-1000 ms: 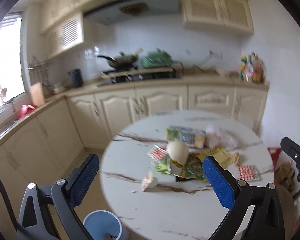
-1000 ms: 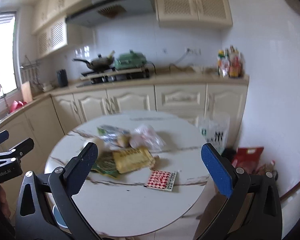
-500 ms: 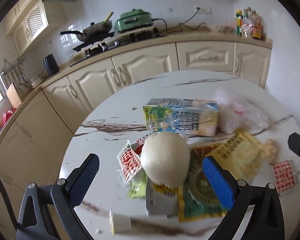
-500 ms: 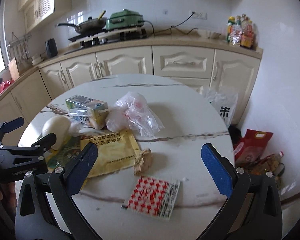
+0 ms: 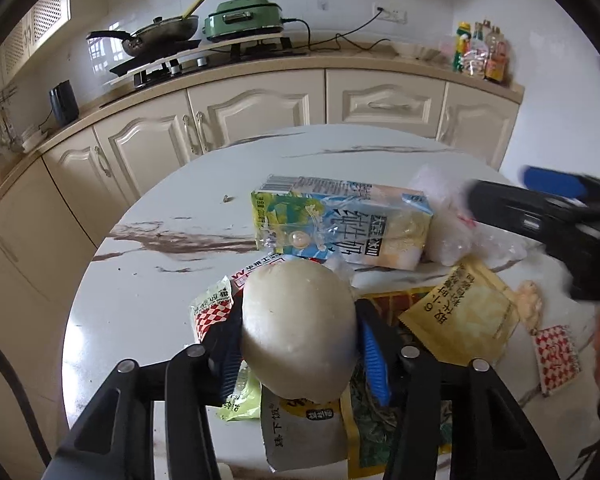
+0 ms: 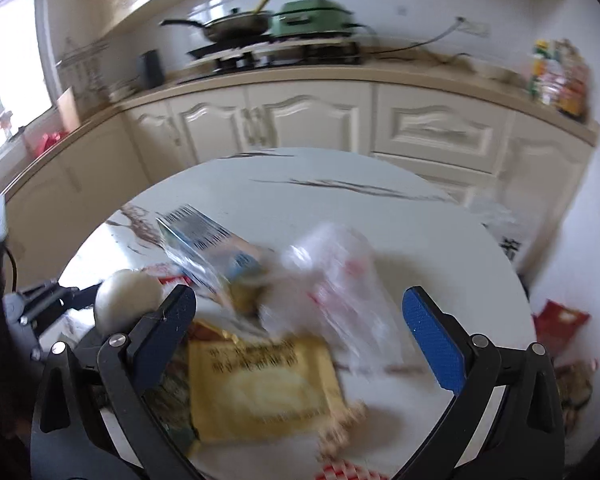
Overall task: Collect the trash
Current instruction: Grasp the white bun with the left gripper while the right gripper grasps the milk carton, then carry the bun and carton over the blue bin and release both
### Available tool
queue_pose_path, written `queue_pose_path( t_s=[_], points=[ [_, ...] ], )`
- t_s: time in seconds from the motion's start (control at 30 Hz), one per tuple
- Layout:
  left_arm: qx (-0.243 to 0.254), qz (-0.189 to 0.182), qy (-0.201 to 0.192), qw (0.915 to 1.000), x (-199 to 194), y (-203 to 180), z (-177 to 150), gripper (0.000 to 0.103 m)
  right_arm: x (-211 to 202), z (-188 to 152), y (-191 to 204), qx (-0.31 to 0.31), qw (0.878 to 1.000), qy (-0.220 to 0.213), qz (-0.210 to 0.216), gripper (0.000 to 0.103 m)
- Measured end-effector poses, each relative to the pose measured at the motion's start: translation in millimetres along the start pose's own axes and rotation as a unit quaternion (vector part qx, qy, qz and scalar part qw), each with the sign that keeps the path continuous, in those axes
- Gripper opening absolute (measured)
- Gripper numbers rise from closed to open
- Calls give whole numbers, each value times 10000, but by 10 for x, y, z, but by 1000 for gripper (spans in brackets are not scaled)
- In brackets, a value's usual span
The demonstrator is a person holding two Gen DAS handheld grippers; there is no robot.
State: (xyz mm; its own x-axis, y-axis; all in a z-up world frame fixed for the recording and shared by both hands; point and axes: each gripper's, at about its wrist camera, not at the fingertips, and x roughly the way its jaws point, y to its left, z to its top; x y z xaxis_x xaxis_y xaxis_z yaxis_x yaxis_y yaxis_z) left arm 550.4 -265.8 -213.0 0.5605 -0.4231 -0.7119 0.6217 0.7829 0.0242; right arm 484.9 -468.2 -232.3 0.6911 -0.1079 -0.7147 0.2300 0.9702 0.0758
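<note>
The left tongs (image 5: pixel 300 344) are closed onto a pale, rounded bun-like lump (image 5: pixel 298 328), one pad pressed to each flank, and the lump sits on top of the wrapper heap; whether it is lifted clear of the pile cannot be told. The right tongs (image 6: pixel 300 328) stand wide open and hold nothing, poised over the crumpled clear plastic bag (image 6: pixel 332 280), which lies between and just beyond the two pads; that view is smeared with motion blur, so contact cannot be judged, though it looks like none. Just under the left tongs lie a grey rice-snack sachet (image 5: pixel 304 432) and a green wrapper (image 5: pixel 240 396), with a red-checked packet (image 5: pixel 210 312) to the left of the lump. Further out, a yellow sachet (image 5: pixel 464 316) lies to the right, a second red-checked packet (image 5: pixel 556 356) sits near the right rim, and a milk carton (image 5: pixel 340 224) lies on its side behind the lump, its right end touching the plastic bag. All of this rests on the round marbled surface (image 5: pixel 148 292). No bin or bag for the trash shows in either view, and nearly the whole heap is uncollected, so my judgement is that the task is at its start: one piece is gripped, a second is being lined up, and everything else remains to be picked up and carried off.
</note>
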Motion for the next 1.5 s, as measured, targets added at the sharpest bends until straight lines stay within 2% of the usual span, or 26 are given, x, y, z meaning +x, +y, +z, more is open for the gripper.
queue_pose_path(
  t_s=[0.2,0.47,0.5,0.57,0.63,0.7,0.8,0.97,1.1,1.23,1.4,1.5],
  points=[
    [-348,-335,-199,9986,-210,259,-39,44,391,271,274,-694,9964,244,420,103],
    [-719,-232,-533,9957,-560,708,-132,44,892,262,593,-1535,9840,800,421,102],
    [-754,-205,-555,9954,-589,763,-154,44,937,242,630,-1613,9819,894,442,97],
    [-796,-167,-573,9950,-641,827,-181,44,994,205,675,-1662,9787,1047,600,75],
    [-826,-140,-587,9948,-708,864,-202,44,1003,180,675,-1651,9783,1112,582,50],
    [-864,-139,-610,9943,-773,900,-243,44,978,158,676,-1636,9778,1145,634,36],
    [-915,-170,-659,9935,-915,944,-283,44,854,178,663,-1512,9811,1038,612,36],
    [-1061,-159,-861,9905,-1248,1092,-429,44,371,304,757,-1362,9887,457,428,36],
    [-1189,30,-1025,9876,-1601,1340,-593,44,-69,442,1153,-1520,9872,114,465,36],
    [-1459,328,-1116,9824,-1969,1695,-892,44,-374,458,1896,-1868,9791,-97,794,36],
    [-1858,718,-954,9753,-2302,2184,-1378,44,-433,257,2882,-2239,9652,-150,1345,36],
    [-2074,1117,-613,9699,-2367,2561,-1775,44,-251,3,3538,-2406,9557,-6,1696,36]
  ],
)
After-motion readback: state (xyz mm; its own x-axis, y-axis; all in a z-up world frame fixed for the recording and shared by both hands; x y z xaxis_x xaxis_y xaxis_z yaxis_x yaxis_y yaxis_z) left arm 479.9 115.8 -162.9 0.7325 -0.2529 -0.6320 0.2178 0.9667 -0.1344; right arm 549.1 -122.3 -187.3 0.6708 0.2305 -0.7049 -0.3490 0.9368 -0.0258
